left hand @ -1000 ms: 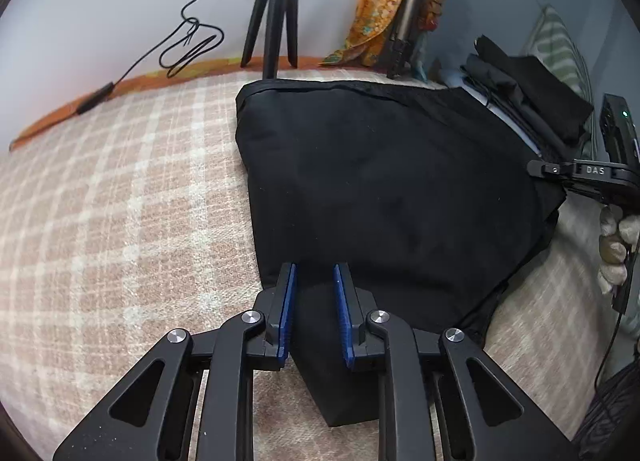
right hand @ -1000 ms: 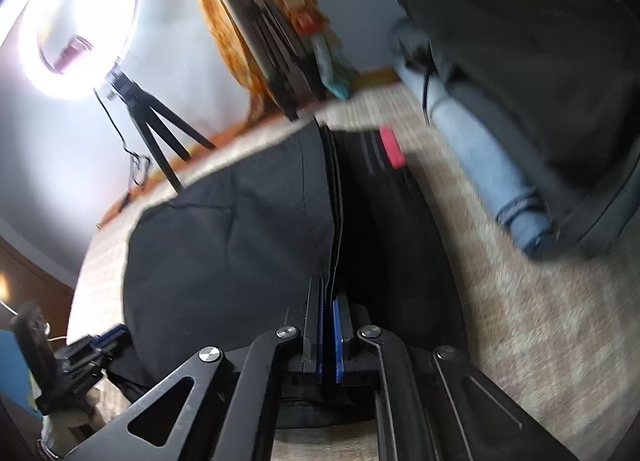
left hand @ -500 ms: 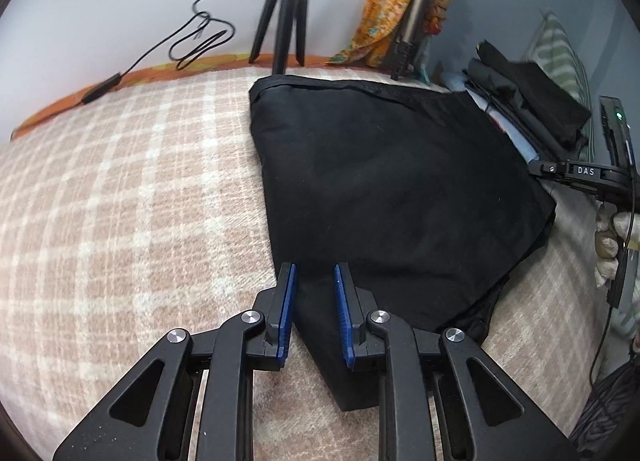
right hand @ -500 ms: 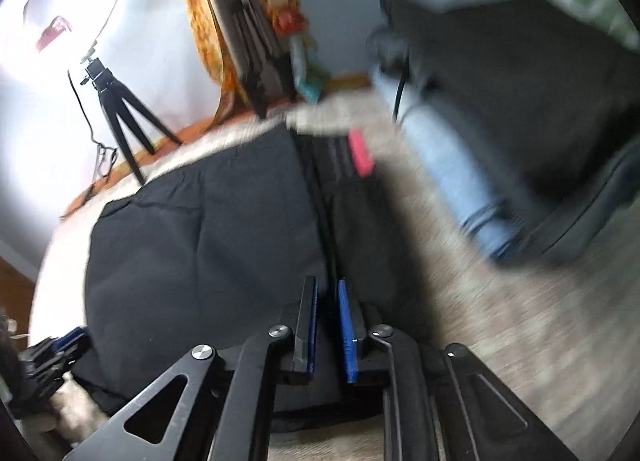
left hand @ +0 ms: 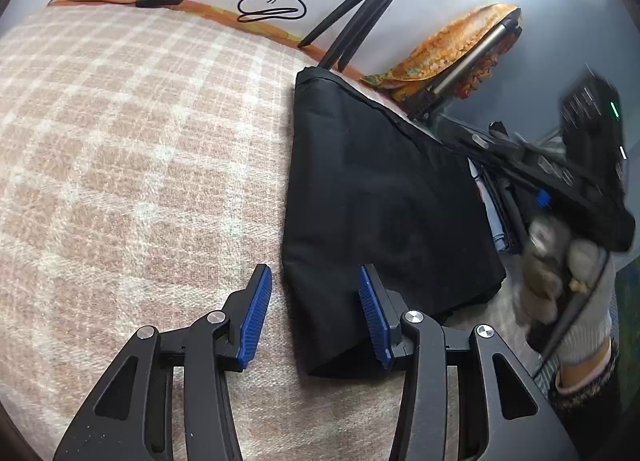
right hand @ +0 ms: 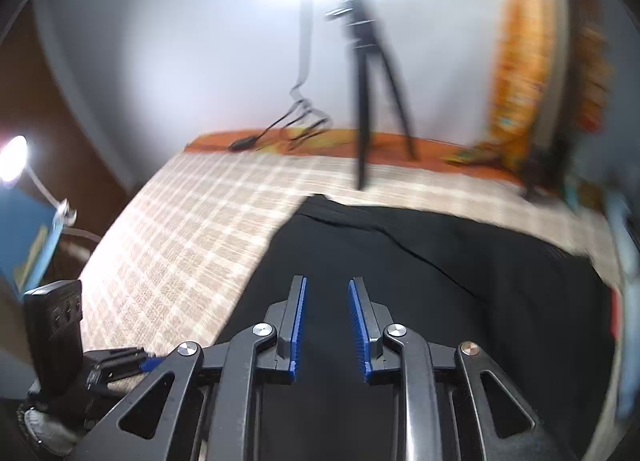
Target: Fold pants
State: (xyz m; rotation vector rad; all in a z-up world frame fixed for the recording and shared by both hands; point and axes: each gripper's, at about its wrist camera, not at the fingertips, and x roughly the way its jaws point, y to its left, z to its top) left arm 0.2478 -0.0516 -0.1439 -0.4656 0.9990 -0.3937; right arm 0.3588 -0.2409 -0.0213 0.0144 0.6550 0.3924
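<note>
Pants (left hand: 380, 197) lie folded into a compact black stack on the plaid bedcover (left hand: 132, 149), right of centre. Your left gripper (left hand: 312, 313) and right gripper (right hand: 326, 325) are both spread, holding nothing. Folding looks approx. complete; only tidying left.

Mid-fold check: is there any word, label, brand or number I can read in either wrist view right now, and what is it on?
No text can be read in either view.
The right gripper, seen from the left wrist camera, is motion-blurred; any marking on it is unreadable.
The black box at the left edge of the right wrist view shows small marks, too small to read.
The black pants show no readable label.
</note>
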